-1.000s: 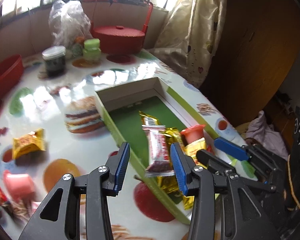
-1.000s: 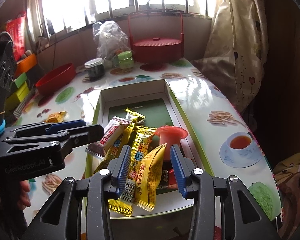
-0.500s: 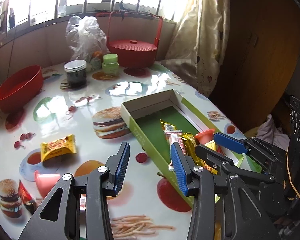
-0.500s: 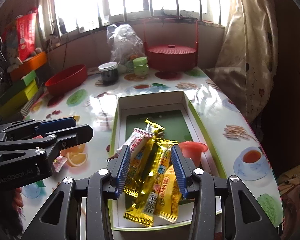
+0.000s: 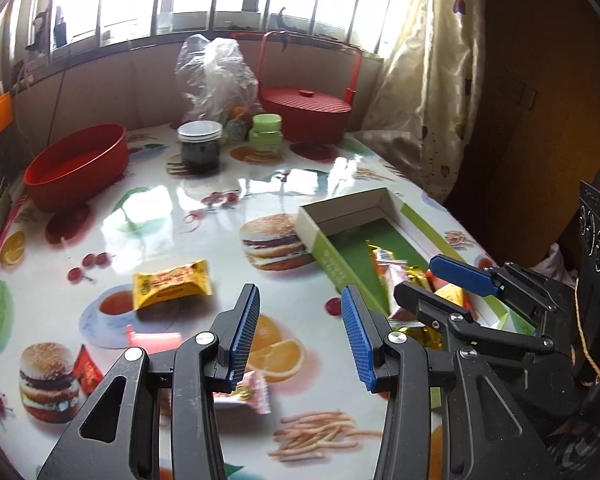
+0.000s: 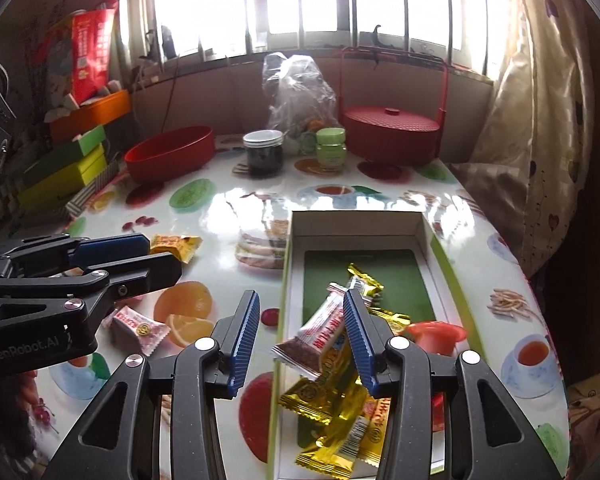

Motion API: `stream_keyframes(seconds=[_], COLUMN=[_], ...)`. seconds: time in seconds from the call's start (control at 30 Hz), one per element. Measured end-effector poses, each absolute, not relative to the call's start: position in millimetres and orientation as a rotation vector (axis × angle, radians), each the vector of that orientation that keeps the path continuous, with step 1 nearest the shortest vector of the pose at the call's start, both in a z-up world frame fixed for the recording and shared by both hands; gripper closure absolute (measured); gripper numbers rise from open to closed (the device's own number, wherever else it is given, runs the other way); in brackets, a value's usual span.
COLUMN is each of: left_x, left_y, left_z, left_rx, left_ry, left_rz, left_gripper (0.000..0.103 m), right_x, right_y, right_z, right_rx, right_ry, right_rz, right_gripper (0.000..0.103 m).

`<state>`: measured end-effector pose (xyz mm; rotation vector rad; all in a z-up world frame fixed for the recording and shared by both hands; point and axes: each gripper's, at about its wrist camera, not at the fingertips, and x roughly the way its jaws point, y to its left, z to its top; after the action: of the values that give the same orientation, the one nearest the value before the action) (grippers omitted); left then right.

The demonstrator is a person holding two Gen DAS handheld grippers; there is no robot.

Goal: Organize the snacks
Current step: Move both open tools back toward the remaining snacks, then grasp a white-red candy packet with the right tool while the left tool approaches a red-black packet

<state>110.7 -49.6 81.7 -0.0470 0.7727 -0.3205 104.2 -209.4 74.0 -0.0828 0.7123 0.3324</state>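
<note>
A row of tall barred windows (image 6: 300, 4) fills the far wall, letting in glaring daylight. Below them runs a plain brown wall panel (image 6: 228, 100). At the right hangs a cream curtain with small heart prints (image 6: 540, 128), and beside it stands a dark brown wooden cabinet (image 5: 540, 112).

Glossy tablecloth (image 5: 204, 216); foil-like wrappers (image 6: 332, 412); seemingly cardboard box (image 6: 356, 224).

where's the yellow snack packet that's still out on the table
Left wrist view, left of centre: the yellow packet lies on the tablecloth, left of the green box.
</note>
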Motion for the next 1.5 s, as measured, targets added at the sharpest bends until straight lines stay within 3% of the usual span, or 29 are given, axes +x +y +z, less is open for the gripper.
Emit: stream_keyframes(seconds=[0.8, 1.5], left_x=[97, 96], left_y=[74, 103], left_z=[64, 24], left_rx=[-0.162, -0.223], left_ry=[0.787, 0.879], left_rz=[-0.054, -0.009], left_gripper=[0.059, 0.059], right_x=[117, 116], right_y=[-136, -81], right_z=[56, 23], right_rx=[-0.102, -0.252], right_ry=[0.835, 0.929], right_rz=[0.625, 0.741], right_gripper=[0.057, 0.047])
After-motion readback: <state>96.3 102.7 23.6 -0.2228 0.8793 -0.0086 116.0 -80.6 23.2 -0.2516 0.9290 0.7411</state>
